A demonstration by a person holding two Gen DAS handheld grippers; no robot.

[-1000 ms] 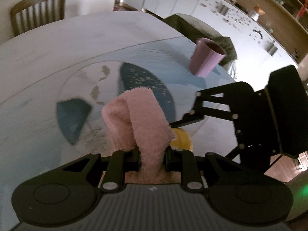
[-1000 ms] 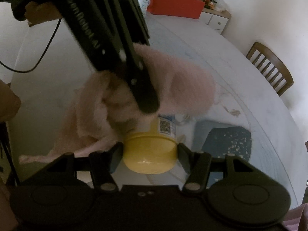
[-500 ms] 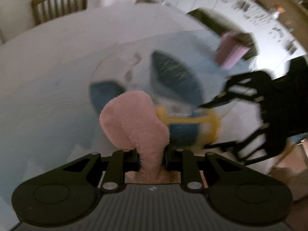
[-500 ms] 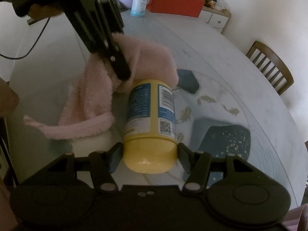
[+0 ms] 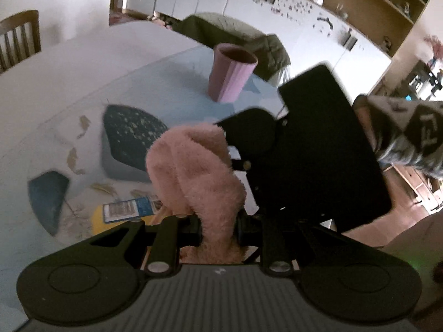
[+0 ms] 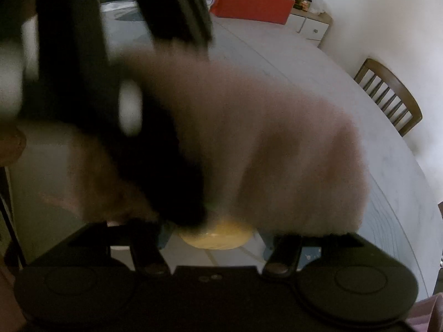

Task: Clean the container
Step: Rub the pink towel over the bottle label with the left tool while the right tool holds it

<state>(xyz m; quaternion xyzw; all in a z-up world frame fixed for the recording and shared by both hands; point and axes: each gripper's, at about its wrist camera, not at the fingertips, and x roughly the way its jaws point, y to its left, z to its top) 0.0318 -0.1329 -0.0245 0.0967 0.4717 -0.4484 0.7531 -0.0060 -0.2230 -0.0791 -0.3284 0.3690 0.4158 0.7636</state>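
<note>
Right wrist: yellow container (image 6: 214,238) between fingers (image 6: 285,251), under pink cloth (image 6: 277,149).

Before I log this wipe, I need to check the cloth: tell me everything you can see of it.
The cloth is pink, fluffy, towel-like fabric, folded into a thick bunched loop. The left tongs are shut on its lower end, and the loop stands up and forward from them. In the right wrist view it is a blurred pink mass draped over the yellow container, hiding all but the container's end. More cloth hangs below the left tongs. Stains or wetness cannot be judged.
</note>
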